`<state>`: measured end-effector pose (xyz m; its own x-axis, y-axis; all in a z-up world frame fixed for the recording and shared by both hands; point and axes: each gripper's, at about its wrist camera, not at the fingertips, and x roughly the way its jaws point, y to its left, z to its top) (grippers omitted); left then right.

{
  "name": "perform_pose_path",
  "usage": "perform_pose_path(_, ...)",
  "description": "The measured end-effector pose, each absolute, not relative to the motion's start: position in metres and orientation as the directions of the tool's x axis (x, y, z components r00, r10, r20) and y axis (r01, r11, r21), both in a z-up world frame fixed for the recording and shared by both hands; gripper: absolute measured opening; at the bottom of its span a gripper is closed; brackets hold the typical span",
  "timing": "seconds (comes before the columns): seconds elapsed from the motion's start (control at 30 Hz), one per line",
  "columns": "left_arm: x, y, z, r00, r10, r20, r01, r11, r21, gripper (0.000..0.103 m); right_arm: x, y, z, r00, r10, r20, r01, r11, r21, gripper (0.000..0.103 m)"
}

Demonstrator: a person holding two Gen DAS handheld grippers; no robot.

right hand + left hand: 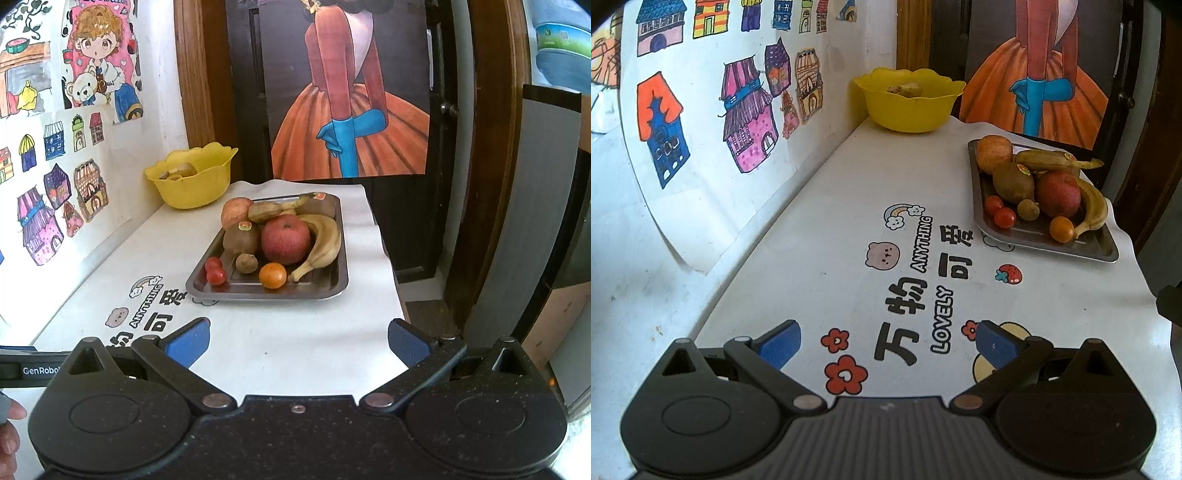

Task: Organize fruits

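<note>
A metal tray (325, 290) (1102, 251) on the white table holds mixed fruit: a red apple (285, 238), a second apple (234, 211), a kiwi (240, 238), bananas (325, 240), an orange (272, 275), two cherry tomatoes (215, 271) and a small brown fruit (246, 263). A yellow bowl (192, 184) (908, 107) stands behind it by the wall, with some pieces inside. My left gripper (886, 343) is open and empty over the printed table mat. My right gripper (297, 343) is open and empty in front of the tray.
The wall on the left carries paper drawings of houses (746, 125). A dress poster (351, 110) hangs on the dark door behind the table. The table's right edge (391, 280) drops to the floor. The left gripper's body (26, 369) shows at the right wrist view's left edge.
</note>
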<state>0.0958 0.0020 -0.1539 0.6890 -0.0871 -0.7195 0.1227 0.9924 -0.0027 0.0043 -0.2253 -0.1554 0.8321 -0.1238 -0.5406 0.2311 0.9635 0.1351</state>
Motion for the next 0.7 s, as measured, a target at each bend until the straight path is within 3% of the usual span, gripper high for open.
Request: perform_pose_path(0.7,0.095,0.006,-0.165,0.665,-0.075,-0.743,0.118,0.993,0.006,0.103,0.008,-0.212,-0.165,0.817,-0.098,-0.568,0.207,0.97,0.131,0.102)
